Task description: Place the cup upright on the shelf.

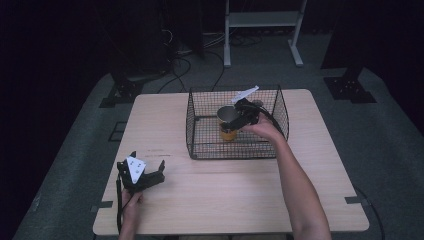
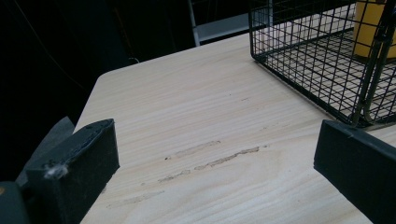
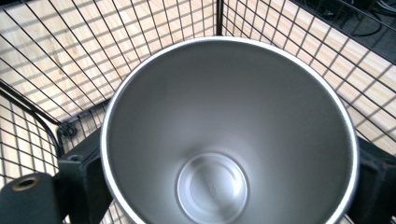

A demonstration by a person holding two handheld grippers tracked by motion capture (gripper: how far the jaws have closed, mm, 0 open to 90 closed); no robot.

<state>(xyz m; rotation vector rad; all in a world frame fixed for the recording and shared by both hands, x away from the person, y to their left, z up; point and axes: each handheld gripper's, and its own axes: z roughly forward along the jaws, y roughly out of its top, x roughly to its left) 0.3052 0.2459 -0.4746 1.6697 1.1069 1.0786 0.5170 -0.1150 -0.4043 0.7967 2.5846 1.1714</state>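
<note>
Yellow steel cup (image 1: 228, 122) clamped in right gripper (image 1: 241, 118) inside wire basket (image 1: 200, 125), whether going in or out unclear; left gripper (image 1: 141, 175) wide, idle on table (image 1: 225, 195)

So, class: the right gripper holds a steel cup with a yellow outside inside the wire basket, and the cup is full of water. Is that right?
Not quite. The cup is empty: the right gripper view looks straight down to its bare steel bottom. The rest holds: the right gripper clamps it inside the wire basket.
</note>
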